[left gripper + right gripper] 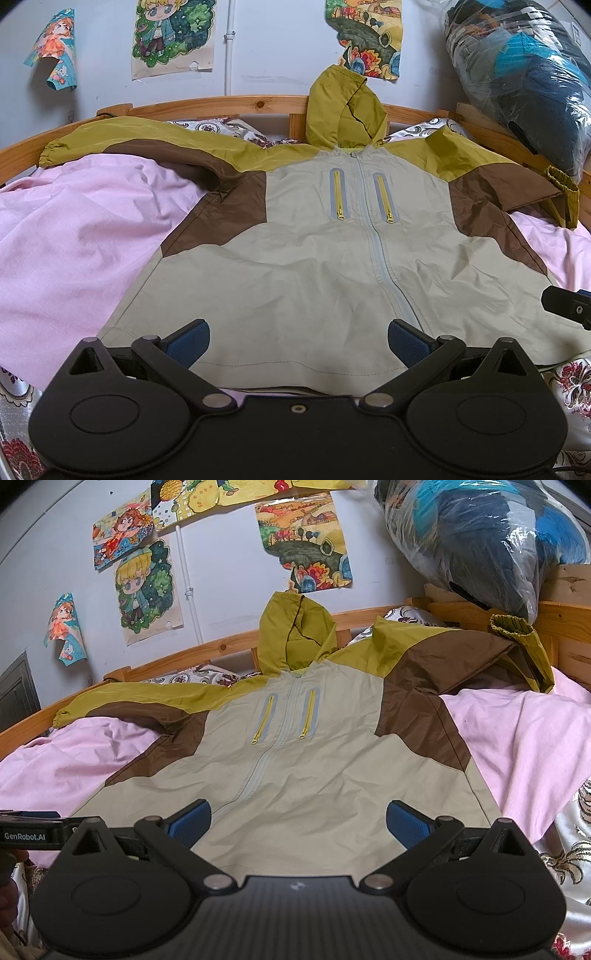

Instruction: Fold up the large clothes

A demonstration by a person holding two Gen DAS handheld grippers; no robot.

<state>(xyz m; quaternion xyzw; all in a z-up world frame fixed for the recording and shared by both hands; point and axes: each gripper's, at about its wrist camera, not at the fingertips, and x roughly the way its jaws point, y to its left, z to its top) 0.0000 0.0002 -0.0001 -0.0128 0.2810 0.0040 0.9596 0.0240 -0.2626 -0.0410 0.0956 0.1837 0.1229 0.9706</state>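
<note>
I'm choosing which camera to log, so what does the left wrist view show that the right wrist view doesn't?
Only the left wrist view shows the jacket's hem below the fingers. Only the right wrist view shows a dark door at the left and the other gripper's GenRobot.AI label. Both show the jacket spread flat on the pink sheet, hood against the wooden bed rail, and open fingers.

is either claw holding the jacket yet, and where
Nothing is held: the left claw and right claw are both open above the jacket hem.
</note>
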